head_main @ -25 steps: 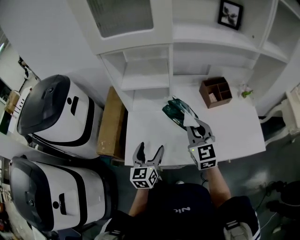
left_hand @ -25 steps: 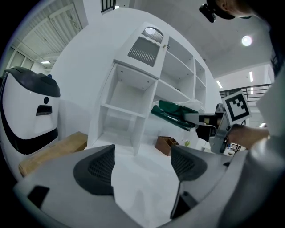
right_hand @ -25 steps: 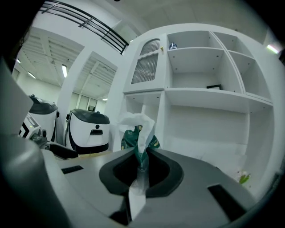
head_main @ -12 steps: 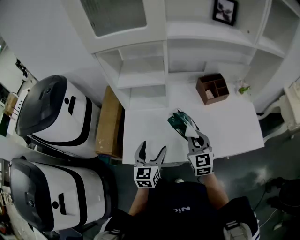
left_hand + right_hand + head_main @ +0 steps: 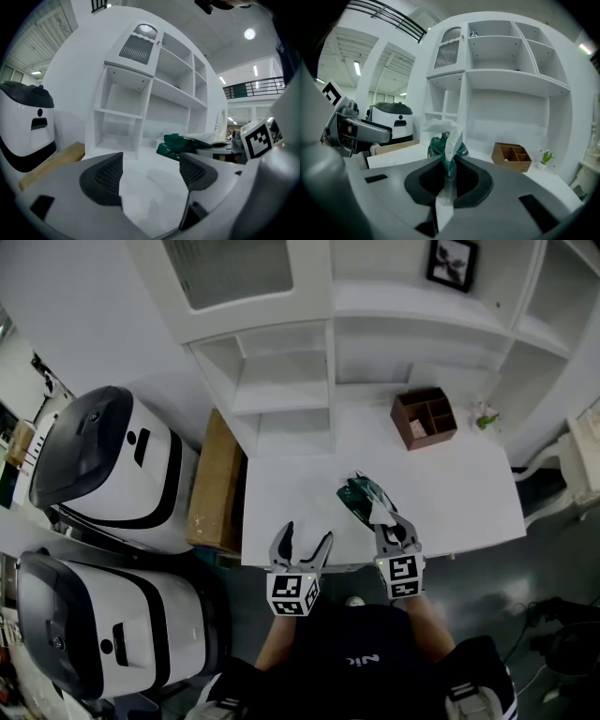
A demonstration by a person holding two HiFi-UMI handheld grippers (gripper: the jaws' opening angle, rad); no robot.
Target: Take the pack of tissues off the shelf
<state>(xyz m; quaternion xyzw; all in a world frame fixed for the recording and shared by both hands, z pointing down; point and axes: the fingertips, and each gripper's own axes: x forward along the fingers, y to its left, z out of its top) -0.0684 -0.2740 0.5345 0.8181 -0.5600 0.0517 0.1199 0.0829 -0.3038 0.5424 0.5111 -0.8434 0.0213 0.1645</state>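
Sitting clear of the shelf unit [image 5: 281,381], the green pack of tissues [image 5: 364,496] is out over the white table [image 5: 459,488] near its front edge. Its thin end is pinched in the closed jaws of the right gripper [image 5: 392,524]. Beside it, the left gripper [image 5: 302,542] hovers at the table edge, jaws apart, nothing between them. A wooden organiser [image 5: 424,418] stands further back.

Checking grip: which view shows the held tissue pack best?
The right gripper view: the right gripper is shut on the tissue pack at one end. The head view shows the pack small from above; the left gripper view, only its green side.
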